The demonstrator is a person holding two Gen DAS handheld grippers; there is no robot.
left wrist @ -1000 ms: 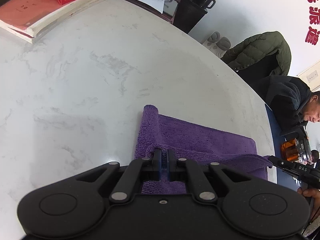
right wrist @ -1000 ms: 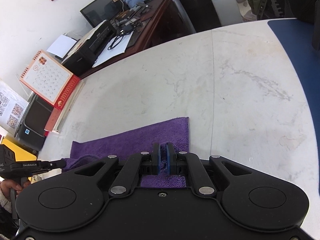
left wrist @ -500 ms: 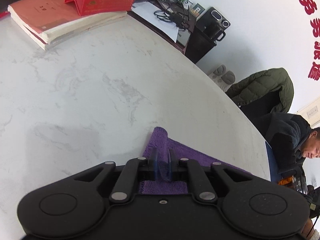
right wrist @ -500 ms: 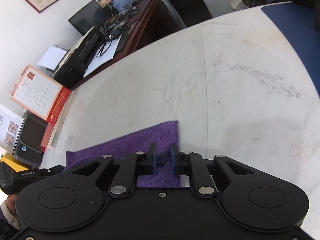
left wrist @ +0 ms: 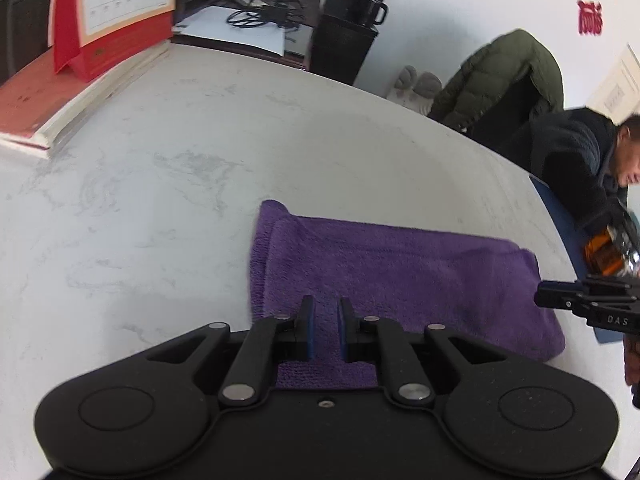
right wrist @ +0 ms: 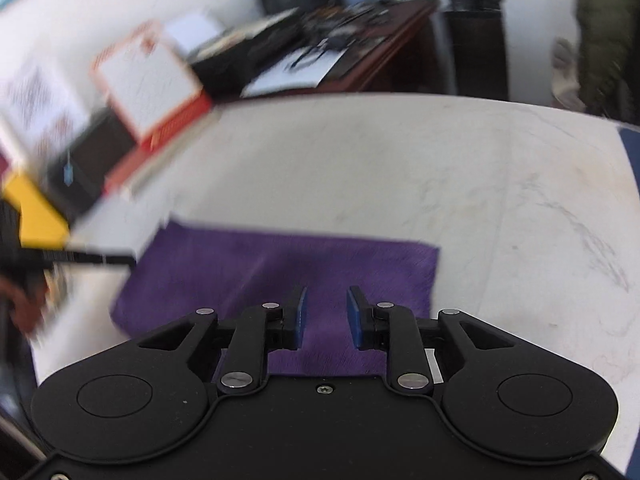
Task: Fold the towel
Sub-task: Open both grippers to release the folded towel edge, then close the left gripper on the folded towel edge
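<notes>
The white marbled counter (left wrist: 168, 184) carries everything; a stack of books (left wrist: 60, 108) with a red desk calendar (left wrist: 116, 12) on top sits at its far left edge, well apart from the towel; a blue mat (right wrist: 632, 152) lies at the right edge; a seated person in a dark jacket (left wrist: 572, 168) leans over the counter's far right side. The purple towel (left wrist: 400, 264) lies folded and flat near the front edge, nothing on it. Both claws point steeply down over its near edge; the left claw (left wrist: 325, 328) has a narrow gap, jaws opening, cloth showing between the pads without being pinched; the right claw (right wrist: 326, 316) stands a little wider, also opening, above the cloth.
</notes>
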